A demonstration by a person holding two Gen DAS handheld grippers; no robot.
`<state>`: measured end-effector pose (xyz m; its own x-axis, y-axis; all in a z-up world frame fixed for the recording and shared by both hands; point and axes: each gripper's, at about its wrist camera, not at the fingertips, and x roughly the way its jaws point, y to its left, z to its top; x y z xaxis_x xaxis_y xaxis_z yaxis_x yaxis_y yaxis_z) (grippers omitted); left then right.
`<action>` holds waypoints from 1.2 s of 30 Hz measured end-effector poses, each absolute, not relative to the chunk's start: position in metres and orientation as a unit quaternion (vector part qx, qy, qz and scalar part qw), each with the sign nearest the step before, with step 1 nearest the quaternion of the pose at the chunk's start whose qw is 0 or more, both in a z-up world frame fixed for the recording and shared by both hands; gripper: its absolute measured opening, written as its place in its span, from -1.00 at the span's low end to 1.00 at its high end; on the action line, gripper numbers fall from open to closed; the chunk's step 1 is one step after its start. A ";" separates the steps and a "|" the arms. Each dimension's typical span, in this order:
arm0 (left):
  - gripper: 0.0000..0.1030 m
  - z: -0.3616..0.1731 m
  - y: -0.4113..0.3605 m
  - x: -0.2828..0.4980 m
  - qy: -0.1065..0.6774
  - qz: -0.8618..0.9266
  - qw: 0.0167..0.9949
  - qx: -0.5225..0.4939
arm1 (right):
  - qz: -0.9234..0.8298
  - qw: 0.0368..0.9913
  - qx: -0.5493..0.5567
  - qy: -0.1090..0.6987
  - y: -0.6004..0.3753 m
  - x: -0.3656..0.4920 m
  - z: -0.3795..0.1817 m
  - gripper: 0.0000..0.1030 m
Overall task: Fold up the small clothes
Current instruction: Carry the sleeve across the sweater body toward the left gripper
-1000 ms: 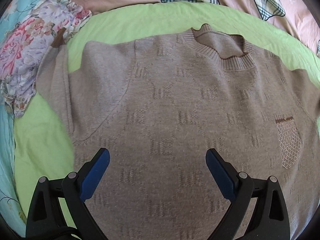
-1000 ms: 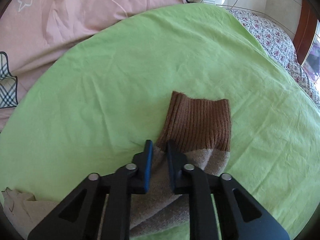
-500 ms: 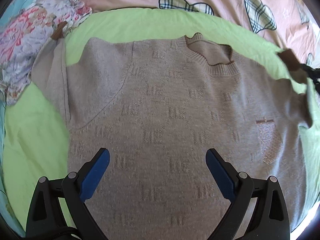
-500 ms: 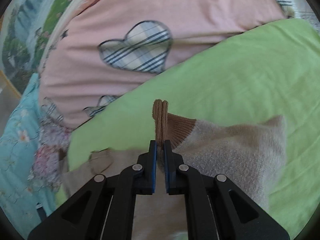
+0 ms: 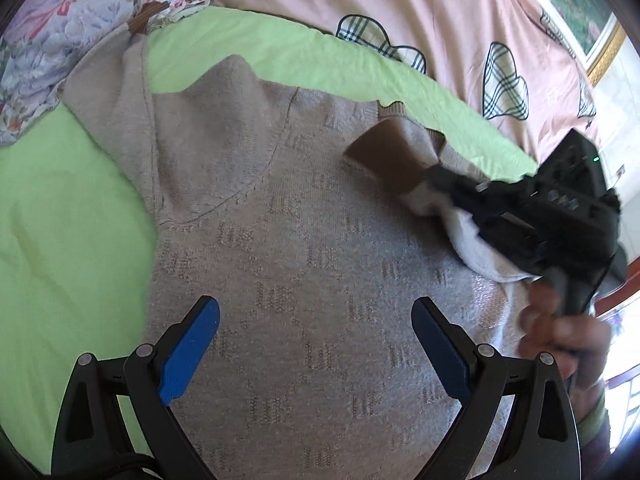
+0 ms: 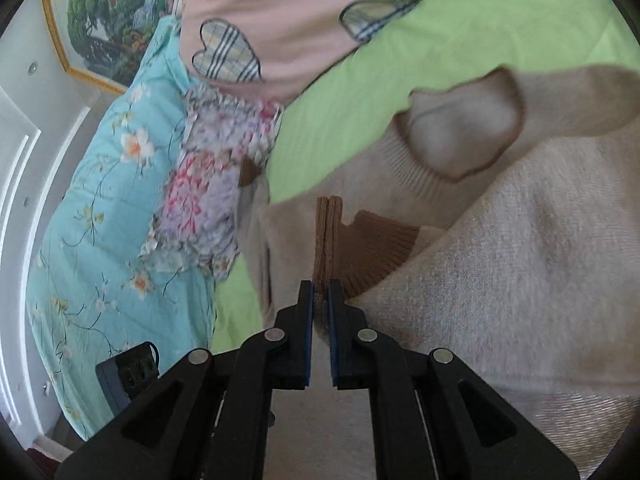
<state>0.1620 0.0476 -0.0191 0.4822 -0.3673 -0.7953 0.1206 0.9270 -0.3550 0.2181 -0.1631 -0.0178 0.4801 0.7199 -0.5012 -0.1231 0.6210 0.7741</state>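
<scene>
The right hand-held gripper (image 6: 319,296), clamped on the brown ribbed cuff (image 6: 360,248), has been swung across the beige knitted sweater (image 5: 320,280) toward eleven o'clock; the sleeve fold is judged underway. The left hand-held gripper (image 5: 316,344) is held agape.

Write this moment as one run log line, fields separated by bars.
right gripper: shut on sleeve cuff | left gripper: open | sweater: flat

The sweater (image 5: 320,240) runs off the bottom edge of the left wrist view, so its hem stays unseen. The right gripper (image 5: 440,176) and the hand (image 5: 560,332) holding it are blurred there. The collar (image 6: 464,132) is smeared in the right wrist view.
</scene>
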 end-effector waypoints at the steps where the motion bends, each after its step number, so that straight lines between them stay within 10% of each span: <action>1: 0.89 -0.019 0.050 0.163 0.488 -0.146 0.850 -0.132 | 0.270 0.785 0.343 0.439 -0.156 0.219 -0.023 -0.85; 18: 0.86 -0.056 0.011 0.273 0.507 -0.180 0.820 -0.196 | 0.208 0.797 0.382 0.419 -0.217 0.169 -0.027 -0.77; 22: -0.87 -0.059 0.001 0.287 0.509 -0.178 0.824 -0.176 | 0.170 0.802 0.399 0.410 -0.243 0.149 -0.028 -0.77; 29: -0.85 -0.020 0.048 0.211 0.393 -0.207 0.867 -0.227 | 0.138 0.817 0.409 0.383 -0.272 0.118 -0.021 -0.77; 34: -0.02 -0.055 0.056 0.224 0.469 -0.206 0.828 -0.230 | 0.106 0.834 0.390 0.377 -0.293 0.104 -0.014 -0.77; 36: -0.02 -0.068 0.052 0.237 0.487 -0.217 0.811 -0.240 | 0.092 0.839 0.384 0.375 -0.299 0.100 -0.011 -0.77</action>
